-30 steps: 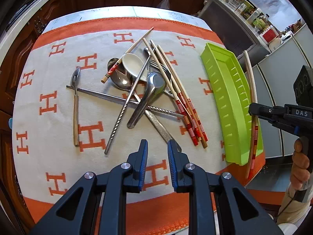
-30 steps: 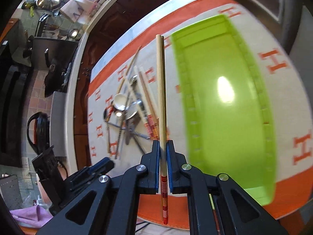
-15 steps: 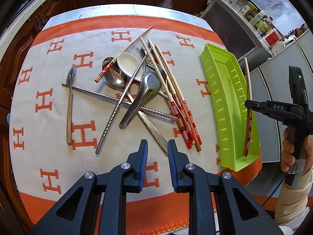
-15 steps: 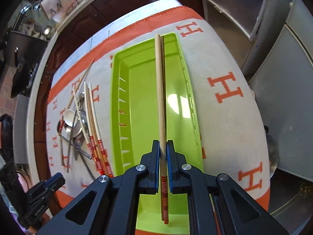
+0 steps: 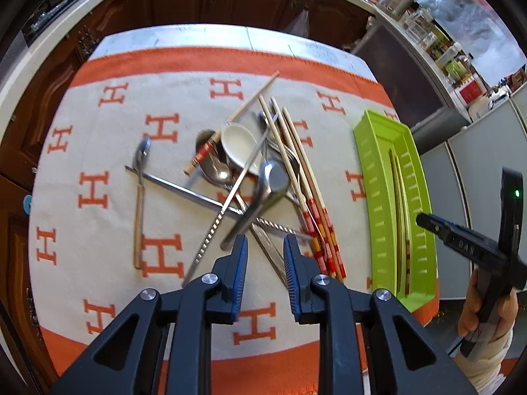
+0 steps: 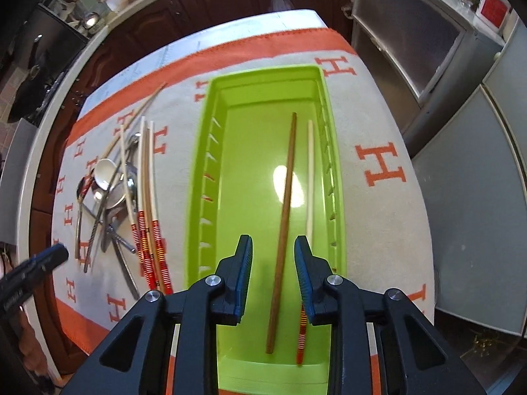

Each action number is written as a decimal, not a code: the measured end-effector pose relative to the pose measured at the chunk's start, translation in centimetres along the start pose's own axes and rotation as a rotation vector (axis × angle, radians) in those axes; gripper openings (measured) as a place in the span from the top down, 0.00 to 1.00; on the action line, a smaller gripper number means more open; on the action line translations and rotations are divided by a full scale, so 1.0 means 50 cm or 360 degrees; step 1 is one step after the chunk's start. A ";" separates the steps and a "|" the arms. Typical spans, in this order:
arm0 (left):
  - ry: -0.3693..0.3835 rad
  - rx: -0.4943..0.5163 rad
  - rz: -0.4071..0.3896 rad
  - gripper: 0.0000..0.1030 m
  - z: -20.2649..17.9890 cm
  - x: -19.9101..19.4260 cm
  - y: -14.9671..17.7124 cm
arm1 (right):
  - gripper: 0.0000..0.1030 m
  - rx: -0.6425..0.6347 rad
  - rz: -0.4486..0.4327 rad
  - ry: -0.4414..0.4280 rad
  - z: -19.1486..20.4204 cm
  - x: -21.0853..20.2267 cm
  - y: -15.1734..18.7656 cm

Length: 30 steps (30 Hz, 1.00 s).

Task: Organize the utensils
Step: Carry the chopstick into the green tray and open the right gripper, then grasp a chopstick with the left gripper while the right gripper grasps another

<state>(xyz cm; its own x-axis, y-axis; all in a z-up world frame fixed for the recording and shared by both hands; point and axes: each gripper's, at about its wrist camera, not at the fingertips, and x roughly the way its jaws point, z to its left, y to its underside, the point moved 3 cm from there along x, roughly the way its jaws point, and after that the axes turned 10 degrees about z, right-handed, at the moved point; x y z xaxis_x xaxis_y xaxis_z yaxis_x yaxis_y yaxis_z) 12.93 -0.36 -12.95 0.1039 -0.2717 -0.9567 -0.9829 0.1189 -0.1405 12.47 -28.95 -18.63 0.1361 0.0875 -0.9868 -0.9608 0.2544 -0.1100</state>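
Observation:
Over the lime-green tray [image 6: 201, 177], my right gripper [image 6: 273, 276] is opening its jaws, and its pads touch nothing. Two chopsticks lie lengthwise in the tray: a brown one [image 6: 285, 217] and a pale one with a red-banded end [image 6: 309, 177]. The left wrist view shows both chopsticks [image 5: 398, 204] in the tray [image 5: 372, 177]. My left gripper [image 5: 265, 263] hovers open and empty above the near edge of a utensil pile: red-banded chopsticks [image 5: 316, 197], a white ceramic spoon [image 5: 238, 146], metal spoons, a twisted metal chopstick [image 5: 214, 227] and a wooden-handled spoon [image 5: 140, 204].
An orange and cream cloth with H marks [image 5: 98, 191] covers the table. Dark wooden cabinets stand behind it, and grey cabinet doors [image 6: 461, 181] beside the table's right edge. A person's hand [image 5: 477, 309] holds the right gripper at the far right.
The right gripper swung over the tray, opened and let go of the pair of chopsticks, which now lie in the tray. The left gripper shifted slightly towards the pile.

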 end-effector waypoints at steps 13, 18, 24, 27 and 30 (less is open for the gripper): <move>-0.0189 0.0075 -0.0135 0.80 0.033 -0.108 -0.070 | 0.74 -0.0212 -0.0099 -0.0148 0.121 -0.083 0.013; -0.0283 0.0217 -0.0129 0.80 0.012 -0.118 -0.123 | 0.74 -0.0290 -0.0093 -0.0205 0.175 -0.104 -0.017; -0.0295 0.0314 0.0004 0.77 -0.004 -0.049 -0.212 | 0.74 -0.0300 -0.0113 -0.0260 0.226 -0.111 -0.087; -0.0307 0.0343 0.0067 0.76 -0.011 0.011 -0.253 | 0.74 -0.0258 -0.0094 -0.0292 0.240 -0.087 -0.134; -0.0314 0.0336 0.0120 0.75 -0.014 0.067 -0.280 | 0.74 -0.0211 -0.0074 -0.0297 0.250 -0.046 -0.176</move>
<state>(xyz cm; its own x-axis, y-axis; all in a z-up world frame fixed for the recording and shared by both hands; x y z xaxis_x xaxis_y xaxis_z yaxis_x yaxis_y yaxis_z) 26.94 -3.62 -14.00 0.0794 -0.0663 -0.9946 -0.9378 0.3332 -0.0971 23.65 -19.38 -13.89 0.2114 0.2586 -0.9426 -0.9741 0.1347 -0.1815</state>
